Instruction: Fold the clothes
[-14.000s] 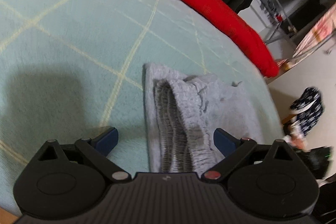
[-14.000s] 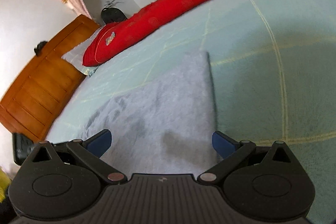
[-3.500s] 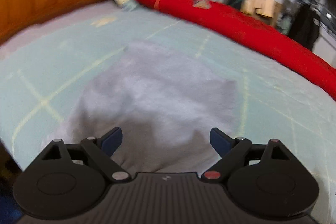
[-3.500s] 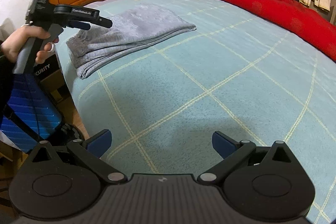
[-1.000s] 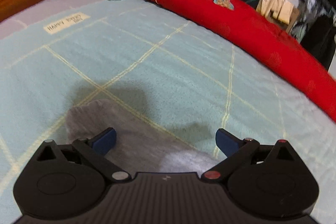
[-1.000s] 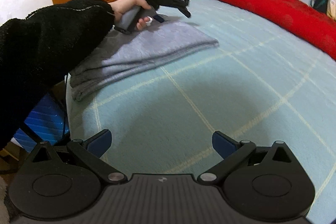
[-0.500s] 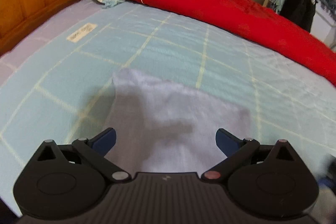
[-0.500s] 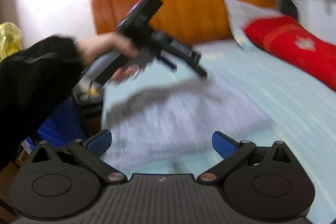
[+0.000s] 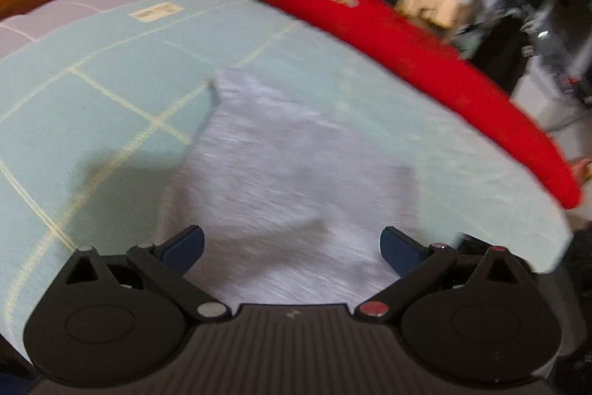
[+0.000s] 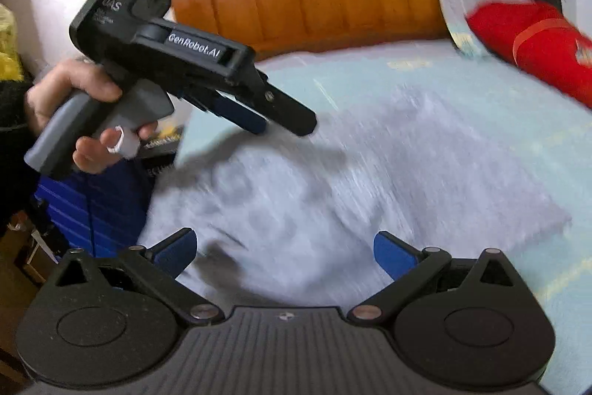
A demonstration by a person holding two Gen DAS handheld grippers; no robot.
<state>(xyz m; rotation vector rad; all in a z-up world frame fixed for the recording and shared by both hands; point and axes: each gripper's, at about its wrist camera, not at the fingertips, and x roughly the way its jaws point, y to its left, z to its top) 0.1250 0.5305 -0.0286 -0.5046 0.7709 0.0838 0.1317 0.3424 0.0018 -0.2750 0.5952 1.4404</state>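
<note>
Left tool (image 9: 292,243) (spread wide) above trousers (image 9: 296,165)

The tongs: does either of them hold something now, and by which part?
Nothing is held. Left tongs and right tongs are open above the folded grey garment.

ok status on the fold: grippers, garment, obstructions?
Left gripper open, empty, over grey garment. Right gripper open, empty. Garment lies folded on the bed. Nothing in the way; red bolster lies apart.
</note>
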